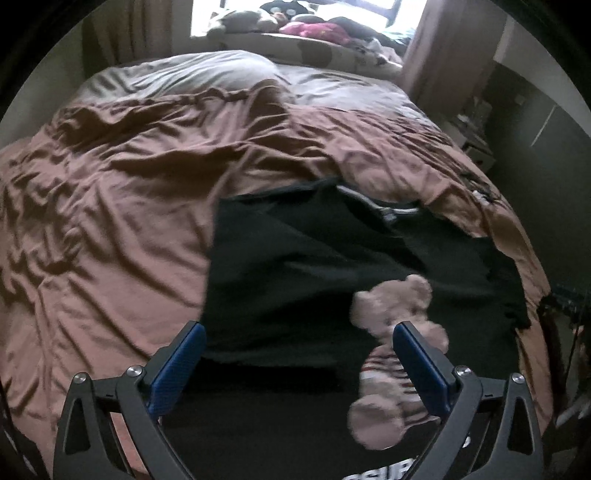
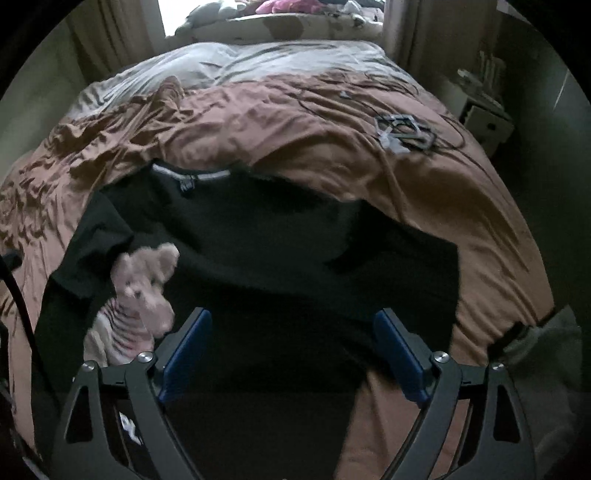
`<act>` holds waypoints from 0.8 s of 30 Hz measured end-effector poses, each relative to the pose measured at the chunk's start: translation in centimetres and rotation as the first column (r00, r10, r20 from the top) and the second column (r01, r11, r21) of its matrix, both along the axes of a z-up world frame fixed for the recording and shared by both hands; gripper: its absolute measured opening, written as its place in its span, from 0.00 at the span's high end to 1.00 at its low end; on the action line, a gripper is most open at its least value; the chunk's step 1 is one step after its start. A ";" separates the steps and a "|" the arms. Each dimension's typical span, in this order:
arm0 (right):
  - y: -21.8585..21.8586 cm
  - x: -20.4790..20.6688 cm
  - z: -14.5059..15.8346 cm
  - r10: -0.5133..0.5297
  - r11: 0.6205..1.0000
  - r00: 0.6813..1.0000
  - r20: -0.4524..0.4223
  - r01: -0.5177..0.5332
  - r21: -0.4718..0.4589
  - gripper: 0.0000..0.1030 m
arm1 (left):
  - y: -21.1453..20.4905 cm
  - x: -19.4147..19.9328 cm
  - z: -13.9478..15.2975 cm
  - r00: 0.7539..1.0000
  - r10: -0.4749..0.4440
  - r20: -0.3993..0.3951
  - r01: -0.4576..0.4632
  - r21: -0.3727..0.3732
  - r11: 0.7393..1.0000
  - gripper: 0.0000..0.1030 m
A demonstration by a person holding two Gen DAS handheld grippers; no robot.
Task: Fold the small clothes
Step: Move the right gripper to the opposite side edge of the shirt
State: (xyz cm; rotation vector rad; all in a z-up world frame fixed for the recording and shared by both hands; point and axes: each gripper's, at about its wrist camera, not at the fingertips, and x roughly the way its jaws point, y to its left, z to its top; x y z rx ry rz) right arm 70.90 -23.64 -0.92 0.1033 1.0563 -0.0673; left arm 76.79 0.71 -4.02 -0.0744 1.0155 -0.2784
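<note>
Both grippers, left gripper [image 1: 299, 345] and right gripper [image 2: 293, 332], hung with jaws spread wide, holding nothing, above a black T-shirt [image 2: 295, 236] lying on the brown duvet [image 1: 122, 192] at its near edge, a teddy bear [image 1: 391, 325] resting on it.

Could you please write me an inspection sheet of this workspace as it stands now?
Surface: wrinkled brown duvet covering the bed.
Job's things: black T-shirt spread on it, collar away from the cameras.
Clutter: pink plush bear in a striped top lying on the shirt; small grey-framed object on the duvet.
Grippers: left gripper and right gripper both open, holding nothing.
Cables: thin dark cable trailing across the duvet.
Surroundings: bright window, soft toys on its sill.
</note>
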 end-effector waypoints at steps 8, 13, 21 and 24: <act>-6.0 -4.1 0.2 -0.060 0.998 0.998 -0.019 0.060 -0.006 0.14 | -7.7 0.7 1.3 0.997 -0.077 0.030 0.079 -0.040 0.996 0.01; -10.1 -5.0 -1.7 -0.141 0.986 0.990 -0.029 0.143 0.084 0.34 | -12.8 0.6 0.3 0.994 -0.108 0.019 0.109 -0.075 0.991 0.01; -14.5 -5.0 -5.7 -0.200 0.959 0.978 -0.064 0.208 0.193 0.54 | -19.5 1.4 -1.2 0.985 -0.172 -0.002 0.171 -0.080 0.982 0.10; -16.0 -4.9 -7.2 -0.217 0.950 0.973 -0.083 0.230 0.212 0.56 | -22.0 1.7 -1.8 0.976 -0.218 -0.008 0.217 -0.084 0.973 0.11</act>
